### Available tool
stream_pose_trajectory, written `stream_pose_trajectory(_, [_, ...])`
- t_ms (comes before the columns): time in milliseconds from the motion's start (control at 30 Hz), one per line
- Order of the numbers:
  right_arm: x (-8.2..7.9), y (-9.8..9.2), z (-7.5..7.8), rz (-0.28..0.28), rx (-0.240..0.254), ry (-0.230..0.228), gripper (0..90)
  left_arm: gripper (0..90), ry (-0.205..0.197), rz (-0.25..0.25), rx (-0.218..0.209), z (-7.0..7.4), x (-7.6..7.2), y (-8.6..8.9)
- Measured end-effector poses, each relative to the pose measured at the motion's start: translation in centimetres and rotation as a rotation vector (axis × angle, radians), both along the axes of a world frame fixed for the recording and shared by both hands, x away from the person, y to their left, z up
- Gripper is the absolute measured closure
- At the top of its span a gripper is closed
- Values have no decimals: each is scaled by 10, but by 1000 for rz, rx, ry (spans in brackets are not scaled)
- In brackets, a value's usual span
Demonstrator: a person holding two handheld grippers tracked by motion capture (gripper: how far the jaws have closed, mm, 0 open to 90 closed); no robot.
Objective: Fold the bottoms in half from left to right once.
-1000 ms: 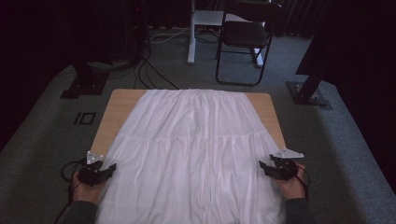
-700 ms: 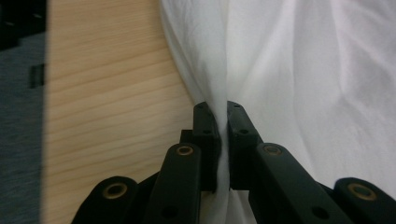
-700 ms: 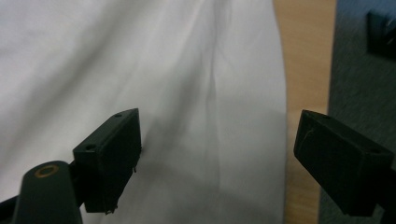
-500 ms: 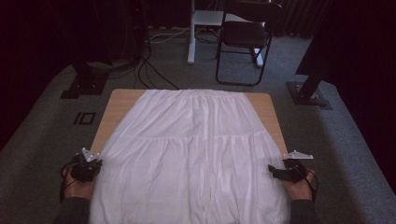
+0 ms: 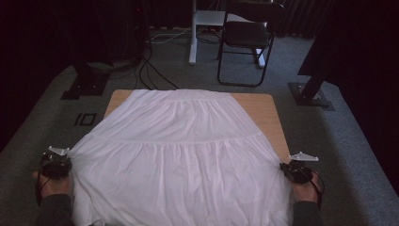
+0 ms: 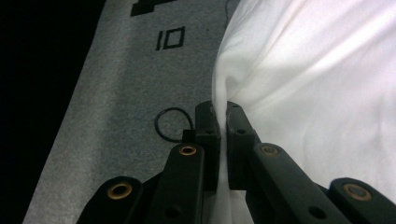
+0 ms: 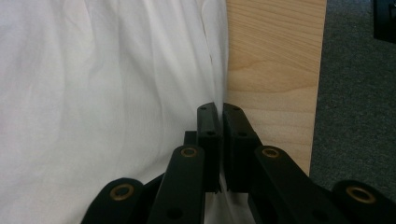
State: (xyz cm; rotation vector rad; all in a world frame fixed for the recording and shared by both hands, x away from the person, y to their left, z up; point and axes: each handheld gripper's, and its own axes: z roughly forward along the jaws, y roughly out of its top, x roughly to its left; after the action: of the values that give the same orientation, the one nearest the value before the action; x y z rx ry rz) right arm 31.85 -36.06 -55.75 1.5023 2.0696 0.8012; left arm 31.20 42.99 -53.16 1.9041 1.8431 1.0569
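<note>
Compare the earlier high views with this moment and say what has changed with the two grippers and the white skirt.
Both grippers slid outward to the side edges of the white skirt, their jaws closing on them. The left gripper now pinches the left edge, the right gripper the right edge, drawing each into a small peak. The skirt remains spread on the wooden table; the chair is unmoved.

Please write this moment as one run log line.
left claw: shut on white skirt edge | right claw: shut on opposite edge | skirt: spread over table
</note>
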Motion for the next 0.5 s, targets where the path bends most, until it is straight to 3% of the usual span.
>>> stream_pose_trajectory(67, [0,0,0,5,1,-3,851,868,-33,-50,-18,12,-7,-9])
stream_pose_trajectory(200, [0,0,-1,11,28,-5,839,865,-166,-182,-160,44,-24,-27])
stream_pose_trajectory(267, [0,0,-1,17,30,-7,837,865,-231,-291,-241,61,-32,-39])
stream_pose_trajectory(300, [-1,1,-1,19,32,-8,837,865,-262,-363,-311,69,-34,-46])
stream_pose_trajectory(367, [-1,2,-2,28,29,-10,838,866,-314,-504,-504,84,-33,-62])
stream_pose_trajectory(400, [0,2,-2,30,31,-11,838,866,-328,-560,-526,92,-31,-75])
stream_pose_trajectory(500, [0,3,-2,36,31,-12,839,867,-342,-715,-522,118,-23,-126])
